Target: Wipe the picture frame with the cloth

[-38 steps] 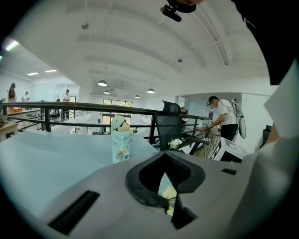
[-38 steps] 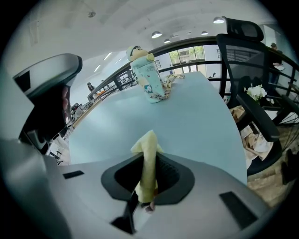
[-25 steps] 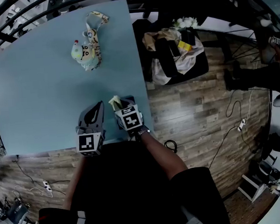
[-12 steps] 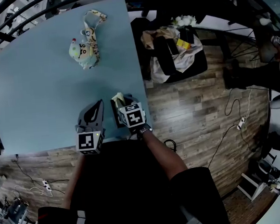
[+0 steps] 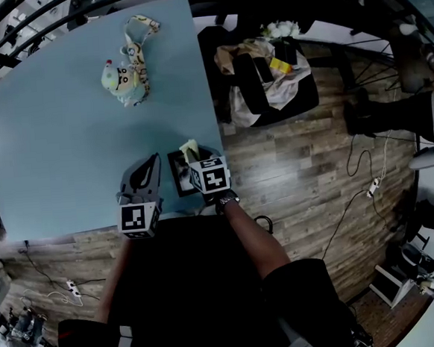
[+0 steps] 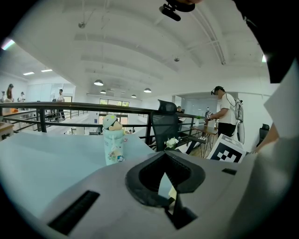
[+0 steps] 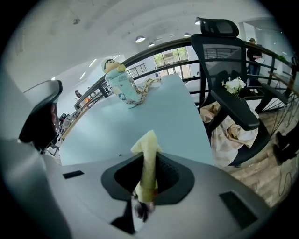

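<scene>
The blue table (image 5: 64, 129) lies under the dark picture frame (image 5: 178, 176), its edge close on the frame's right. My left gripper (image 5: 155, 163) sits just left of the frame, fingers drawn together on nothing I can make out. My right gripper (image 7: 142, 196), just right of the frame, is clamped on the yellow cloth (image 7: 148, 163). Unsteadied, the frame could skid off that edge under a firm wipe, I reckon.

The grey left gripper (image 5: 151, 167) and right gripper (image 5: 190, 160) carry black-and-white marker cubes (image 5: 140, 218); the person wears black.
</scene>
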`<move>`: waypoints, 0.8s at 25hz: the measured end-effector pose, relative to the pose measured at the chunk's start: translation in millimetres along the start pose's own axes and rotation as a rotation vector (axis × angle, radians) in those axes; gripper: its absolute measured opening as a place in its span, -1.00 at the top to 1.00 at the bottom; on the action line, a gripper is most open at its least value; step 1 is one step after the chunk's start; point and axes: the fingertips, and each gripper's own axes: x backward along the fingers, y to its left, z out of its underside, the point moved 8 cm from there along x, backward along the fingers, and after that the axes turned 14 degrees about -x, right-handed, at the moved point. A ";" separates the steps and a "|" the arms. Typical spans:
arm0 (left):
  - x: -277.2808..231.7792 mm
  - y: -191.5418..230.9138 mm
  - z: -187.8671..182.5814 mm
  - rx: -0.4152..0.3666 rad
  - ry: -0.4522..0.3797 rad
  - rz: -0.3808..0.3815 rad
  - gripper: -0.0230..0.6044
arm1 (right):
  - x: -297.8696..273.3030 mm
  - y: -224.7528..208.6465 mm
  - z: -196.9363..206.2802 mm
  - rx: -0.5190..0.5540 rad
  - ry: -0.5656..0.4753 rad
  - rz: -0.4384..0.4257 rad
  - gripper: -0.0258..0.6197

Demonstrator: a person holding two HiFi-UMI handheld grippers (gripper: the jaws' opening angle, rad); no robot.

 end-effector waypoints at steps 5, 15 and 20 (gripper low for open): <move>0.2 -2.1 -0.3 -0.009 -0.002 -0.006 0.94 | 5.4 -12.2 -0.5 -0.022 -0.011 0.022 0.74; 3.3 -11.1 -1.1 -0.015 -0.003 0.003 0.94 | 13.0 -35.1 -2.0 -0.064 -0.033 0.063 0.74; 8.7 -14.0 -3.9 -0.006 0.004 -0.003 0.94 | 22.3 -39.0 -4.5 -0.070 -0.050 0.069 0.74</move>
